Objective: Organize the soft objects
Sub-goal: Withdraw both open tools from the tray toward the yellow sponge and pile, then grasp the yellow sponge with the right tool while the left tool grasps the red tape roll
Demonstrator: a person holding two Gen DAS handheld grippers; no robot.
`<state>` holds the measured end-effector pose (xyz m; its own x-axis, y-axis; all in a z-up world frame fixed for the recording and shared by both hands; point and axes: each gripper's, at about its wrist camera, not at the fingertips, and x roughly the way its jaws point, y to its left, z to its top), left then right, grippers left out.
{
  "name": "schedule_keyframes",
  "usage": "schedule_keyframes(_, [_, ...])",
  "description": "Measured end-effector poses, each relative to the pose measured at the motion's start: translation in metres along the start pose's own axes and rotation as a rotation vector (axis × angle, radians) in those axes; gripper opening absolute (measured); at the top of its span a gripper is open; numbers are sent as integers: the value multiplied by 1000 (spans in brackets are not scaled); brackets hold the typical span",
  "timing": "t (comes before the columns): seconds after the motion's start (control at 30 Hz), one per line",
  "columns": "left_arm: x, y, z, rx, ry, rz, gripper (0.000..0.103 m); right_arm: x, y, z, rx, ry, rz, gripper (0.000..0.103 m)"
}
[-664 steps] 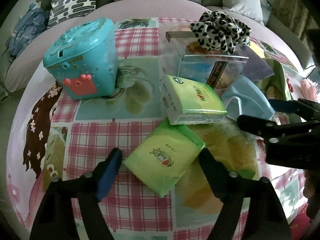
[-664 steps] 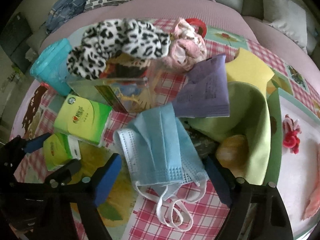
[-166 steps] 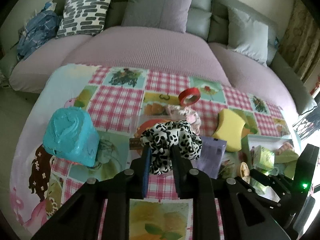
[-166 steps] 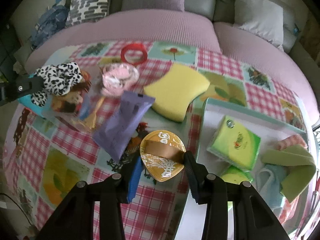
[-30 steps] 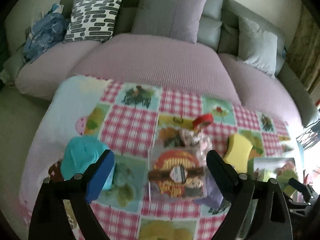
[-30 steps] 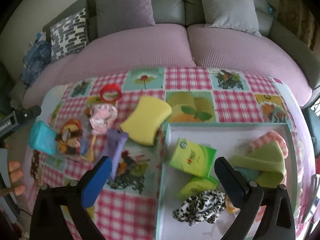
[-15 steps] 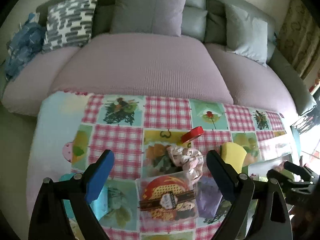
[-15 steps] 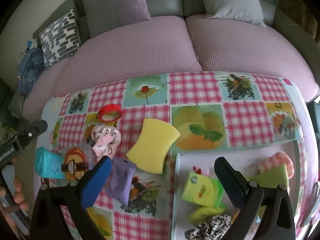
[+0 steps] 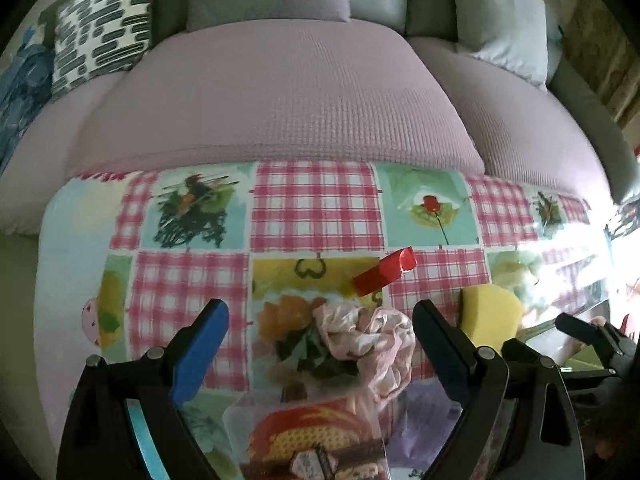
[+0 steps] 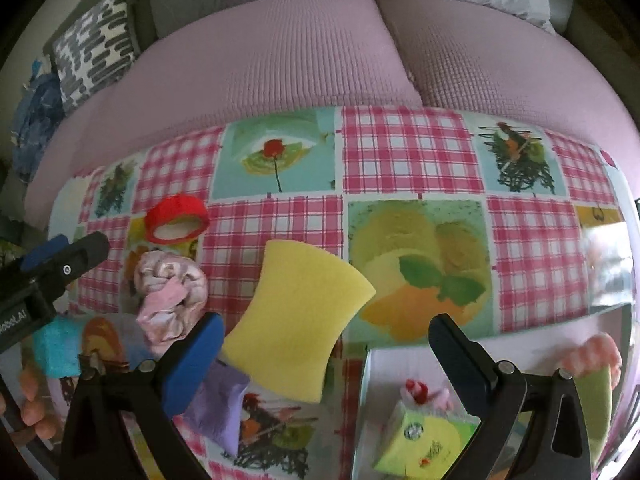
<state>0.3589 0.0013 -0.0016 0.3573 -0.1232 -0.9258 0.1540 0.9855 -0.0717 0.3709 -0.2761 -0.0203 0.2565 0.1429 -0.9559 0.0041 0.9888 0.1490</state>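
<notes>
A pink scrunchie (image 9: 366, 344) lies on the patterned tablecloth between the wide-apart fingers of my open left gripper (image 9: 320, 340), resting against a clear plastic box (image 9: 316, 436). The right wrist view shows the same pink scrunchie (image 10: 170, 294) at the left. A yellow sponge (image 10: 298, 318) lies just ahead of my open right gripper (image 10: 324, 352), close to its left finger; the left wrist view shows the yellow sponge (image 9: 490, 316) at the right. Both grippers hold nothing. A white tray (image 10: 404, 354) at lower right holds a green tissue pack (image 10: 424, 444) and a green cloth (image 10: 598, 404).
A red tape roll (image 10: 176, 220) lies behind the scrunchie. A purple packet (image 10: 216, 408) sits under the right gripper's left finger. A teal box (image 10: 56, 346) is at the far left, near a person's fingers (image 10: 30, 412). A pink sofa (image 9: 280, 88) borders the table's far edge.
Both grippers have moved forward and lower over the table; the scrunchie now sits between the left fingers and the sponge just ahead of the right ones. Both stay open.
</notes>
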Motion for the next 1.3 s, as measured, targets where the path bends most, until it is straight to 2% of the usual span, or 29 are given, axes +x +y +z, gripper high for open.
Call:
schedule_keyframes(0.13, [16, -13, 7, 65, 32, 34, 92, 14, 0, 7, 7, 20, 5, 103])
schedule_keyframes(0.3, [30, -22, 15, 106, 44, 41, 91, 26, 3, 14, -17, 37, -5, 103])
schedule_keyframes(0.43, [38, -31, 19, 141, 61, 42, 74, 33, 3, 19, -27, 47, -19, 103])
schedule_keyframes(0.7, [46, -44, 27, 185, 56, 33, 64, 46, 7, 19, -56, 65, -14, 101])
schedule_keyframes(0.8, [50, -52, 30, 203, 59, 26, 52, 50, 7, 20, -57, 72, -8, 100])
schedule_keyframes(0.87, [56, -58, 32, 210, 67, 21, 38, 51, 9, 19, -55, 76, -5, 97])
schedule_keyframes(1.03, [62, -62, 28, 231, 83, 14, 18, 57, 6, 19, -48, 84, 3, 94])
schedule_keyframes(1.13, [63, -64, 27, 235, 84, 17, 16, 57, 6, 18, -51, 79, 6, 86])
schedule_keyframes(1.3, [54, -62, 24, 232, 74, 26, 16, 55, 11, 18, -56, 77, 6, 82])
